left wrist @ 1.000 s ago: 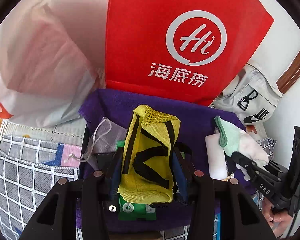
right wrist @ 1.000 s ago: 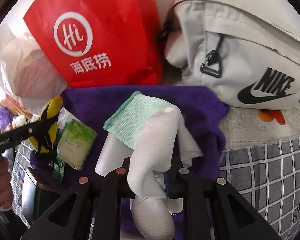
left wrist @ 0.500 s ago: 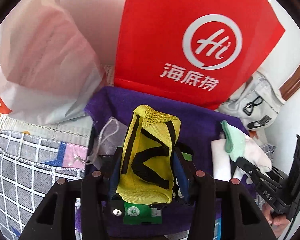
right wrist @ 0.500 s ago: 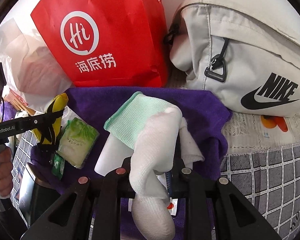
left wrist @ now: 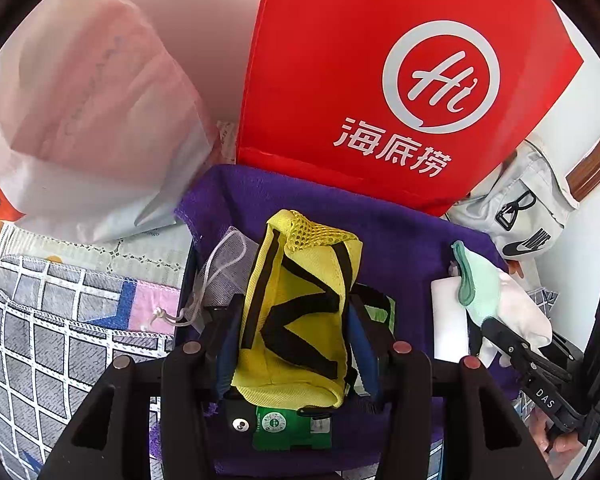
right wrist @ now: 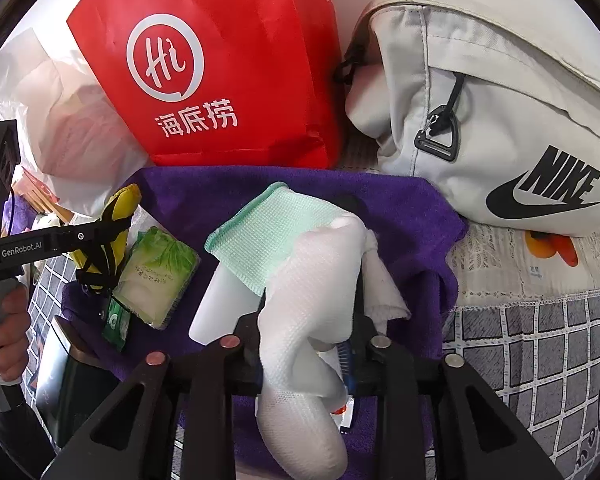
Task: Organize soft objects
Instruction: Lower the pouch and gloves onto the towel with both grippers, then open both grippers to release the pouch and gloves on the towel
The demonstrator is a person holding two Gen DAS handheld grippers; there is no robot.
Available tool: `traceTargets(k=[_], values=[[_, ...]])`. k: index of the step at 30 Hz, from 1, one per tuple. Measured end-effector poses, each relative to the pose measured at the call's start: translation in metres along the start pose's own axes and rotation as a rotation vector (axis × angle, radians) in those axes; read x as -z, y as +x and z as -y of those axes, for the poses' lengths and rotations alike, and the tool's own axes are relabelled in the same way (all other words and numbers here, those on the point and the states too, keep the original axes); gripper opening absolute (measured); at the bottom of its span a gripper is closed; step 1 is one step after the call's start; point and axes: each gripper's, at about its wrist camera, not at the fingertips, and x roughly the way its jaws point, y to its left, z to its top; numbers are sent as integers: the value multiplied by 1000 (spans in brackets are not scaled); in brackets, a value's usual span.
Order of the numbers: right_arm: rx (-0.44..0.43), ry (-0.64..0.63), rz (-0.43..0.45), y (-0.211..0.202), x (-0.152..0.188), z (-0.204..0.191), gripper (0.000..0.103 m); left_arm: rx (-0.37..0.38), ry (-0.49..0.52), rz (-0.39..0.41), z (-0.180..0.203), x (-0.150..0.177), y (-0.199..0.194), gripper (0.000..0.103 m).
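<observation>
Right gripper (right wrist: 304, 344) jaws have just been opening w/ the white sock (right wrist: 300, 320) between them; in right wrist view the blue pad at lower centre now shows a gap beside the cloth, so grip looks slack, prob. a release onto the purple towel (right wrist: 400, 216). Left view shifted a bit: red bag (left wrist: 380, 80) sits further right in frame than before.

Largest first. Red bag stands upright at top centre of left view, against the towel's far edge. White plastic bag (left wrist: 80, 120), upper left, slumps beside it. Grey Nike bag (right wrist: 500, 120) fills upper right of right view, touching the towel's corner. Towel lies flat mid-frame and serves as the sorting spot, so soft things get gathered on it.

Yellow mesh pouch (left wrist: 300, 300), centre of left view, is pinched upright by left gripper (left wrist: 296, 344), pads pressed on both its sides, hovering over a green packet (left wrist: 292, 424); prob. held for placing. Sock w/ mint cuff drapes over the right fingers (right wrist: 384, 360), its toe hanging to lower centre. Green tissue pack (right wrist: 156, 280) lies flat on the towel, left of sock. Drawstring pouch (left wrist: 224, 268) sits at towel's left edge.
</observation>
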Motion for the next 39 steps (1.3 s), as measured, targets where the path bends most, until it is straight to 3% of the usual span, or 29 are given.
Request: traceTargets(k=[12, 21, 28, 34, 39], values=[[-16, -20, 17, -10, -1, -3, 64, -14, 2, -10, 4, 1, 2, 49], [-15, -22, 40, -16, -3, -8, 65, 2, 0, -20, 5, 1, 2, 53], [-12, -10, 59, -24, -4, -8, 66, 25, 2, -35, 5, 0, -1, 70], [-3, -3, 69, -28, -5, -8, 68, 21, 18, -8, 11, -1, -9, 78], [9, -6, 86, -35, -6, -9, 72, 62, 12, 17, 13, -1, -21, 85]])
